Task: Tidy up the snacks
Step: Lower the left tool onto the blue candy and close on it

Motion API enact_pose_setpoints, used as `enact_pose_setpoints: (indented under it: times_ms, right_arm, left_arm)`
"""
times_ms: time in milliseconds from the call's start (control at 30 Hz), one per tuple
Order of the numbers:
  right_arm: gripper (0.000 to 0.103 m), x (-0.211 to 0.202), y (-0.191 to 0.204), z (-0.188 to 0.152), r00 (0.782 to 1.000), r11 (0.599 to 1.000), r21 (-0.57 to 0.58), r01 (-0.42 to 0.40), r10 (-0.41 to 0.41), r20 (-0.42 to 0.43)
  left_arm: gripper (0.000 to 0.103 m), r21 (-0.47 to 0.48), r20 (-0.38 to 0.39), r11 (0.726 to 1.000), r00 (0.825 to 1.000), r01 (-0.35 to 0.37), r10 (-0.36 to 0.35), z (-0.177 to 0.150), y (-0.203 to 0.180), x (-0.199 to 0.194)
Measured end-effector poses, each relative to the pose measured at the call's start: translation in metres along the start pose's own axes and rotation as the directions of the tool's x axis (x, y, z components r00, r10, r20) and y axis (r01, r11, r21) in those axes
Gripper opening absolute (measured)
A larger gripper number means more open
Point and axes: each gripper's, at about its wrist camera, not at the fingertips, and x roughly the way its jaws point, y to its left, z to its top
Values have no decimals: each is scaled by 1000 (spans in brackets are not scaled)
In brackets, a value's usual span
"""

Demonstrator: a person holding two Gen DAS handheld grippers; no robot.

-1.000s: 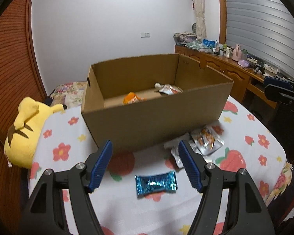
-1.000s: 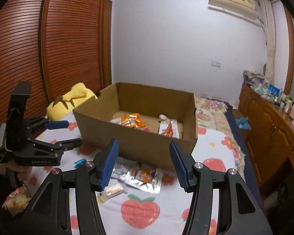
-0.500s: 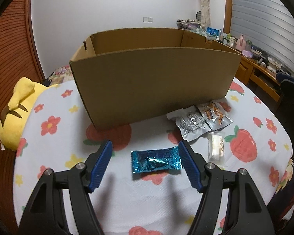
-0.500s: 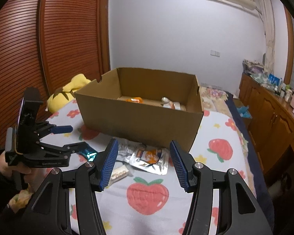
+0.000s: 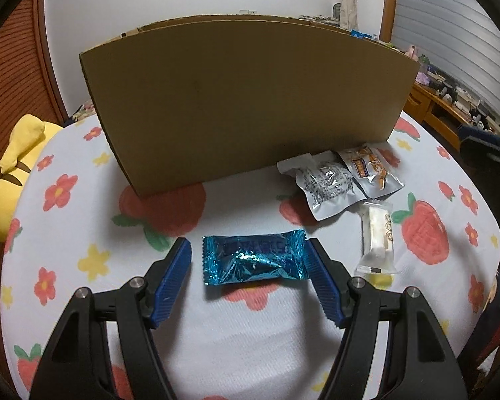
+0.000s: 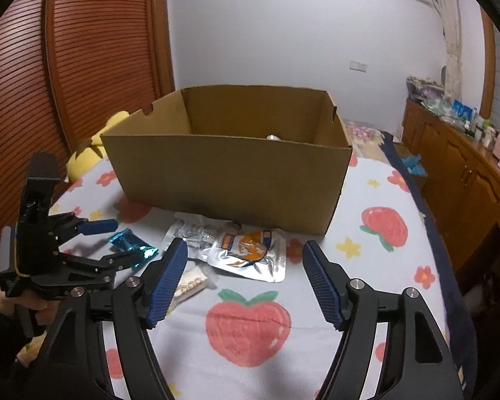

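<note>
Item: blue foil candy wrapper (image 5: 254, 260), lying flat on the flower-and-strawberry cloth of the table (image 5: 66, 243), in front of the cardboard box (image 5: 246, 100) and well clear of its near wall. It sits crosswise between the fingers of the left gripper (image 5: 249, 278), which stand open on either side of it. The right-hand pad is at or just beside the crimped end, though actual contact cannot be told from this angle. Nothing is gripped.

Handling: judged light, thin and crinkly; the foil looks slick and will crumple instead of resisting. Best taken across the padded middle, not by the flat crimped ends, which would likely fold or slip.

Other stock on the table: silver pouch with grey print (image 5: 326, 183), silver pouch with orange print (image 6: 250, 250) partly overlapping it, and a clear-wrapped white bar (image 5: 378, 236) just beside them. All appear soft and light.

Right gripper (image 6: 245, 280): fingers have just been opening and now stand wide, empty, above the cloth near the orange-print pouch.

Destination: the box, open-topped. One silvery item shows over its rim in the right wrist view.
</note>
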Motion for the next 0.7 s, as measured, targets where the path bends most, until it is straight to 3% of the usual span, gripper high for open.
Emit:
enact_pose_setpoints:
  times_ms: [333, 700]
  right_arm:
    - [76, 41, -11, 0, 998, 1000, 16, 25, -24, -56]
    - [76, 88, -19, 1, 990, 996, 81, -22, 33, -137]
  left_arm:
    - [70, -7, -27, 1000, 1000, 4, -4, 2, 2, 8]
    - [70, 0, -28, 1000, 1000, -6, 6, 3, 0, 9]
